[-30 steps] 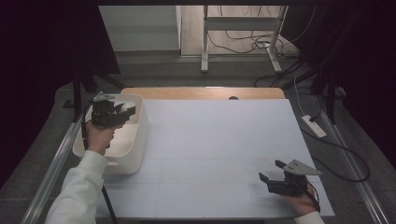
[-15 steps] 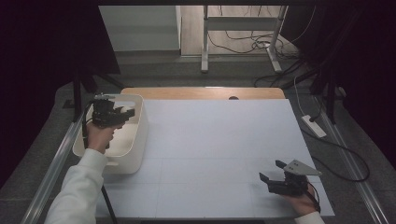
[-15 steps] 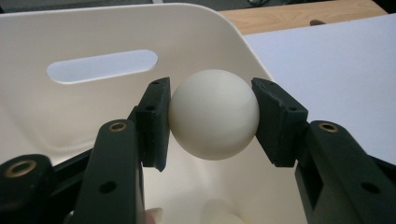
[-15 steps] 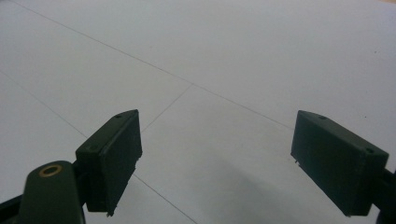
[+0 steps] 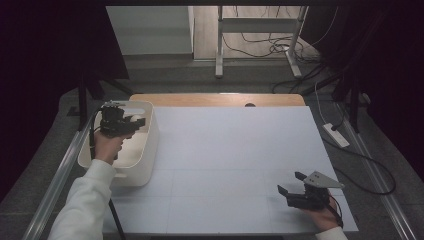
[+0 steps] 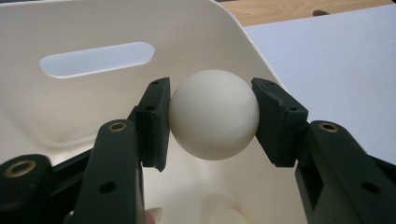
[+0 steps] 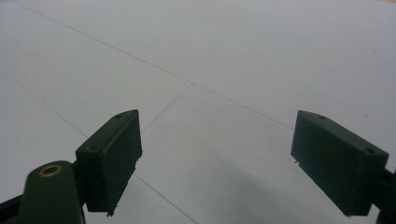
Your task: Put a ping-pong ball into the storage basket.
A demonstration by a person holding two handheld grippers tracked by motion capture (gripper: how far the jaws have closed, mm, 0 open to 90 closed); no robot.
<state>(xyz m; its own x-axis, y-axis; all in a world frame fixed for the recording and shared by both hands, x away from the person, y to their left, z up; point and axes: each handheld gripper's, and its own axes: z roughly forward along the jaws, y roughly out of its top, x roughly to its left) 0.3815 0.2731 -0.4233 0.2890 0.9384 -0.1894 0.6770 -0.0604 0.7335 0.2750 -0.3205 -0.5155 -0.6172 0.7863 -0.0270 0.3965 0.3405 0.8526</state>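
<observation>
A cream-white ball [image 6: 213,114] sits clamped between the two black pads [image 6: 155,122] of my left gripper [image 6: 212,122], held above the inside of a white plastic bin [image 6: 70,107]. From above, the left gripper [image 5: 136,120] hovers over the bin [image 5: 146,150] at the table's left edge, the ball [image 5: 134,118] a pale spot at its tips. Part of another pale round object [image 6: 229,214] lies at the bin's bottom. My right gripper [image 5: 290,184] rests near the front right of the table, jaws open, nothing between them [image 7: 217,163].
A white sheet [image 5: 235,160] with faint grid lines covers the wooden table [image 5: 215,99]. The bin has a slot handle [image 6: 97,58] in its far wall. A power strip [image 5: 336,135] and cables lie on the floor to the right; a metal stand [image 5: 257,30] is behind the table.
The left gripper with the ball has shifted slightly over the bin. The right gripper has stayed where it was.
</observation>
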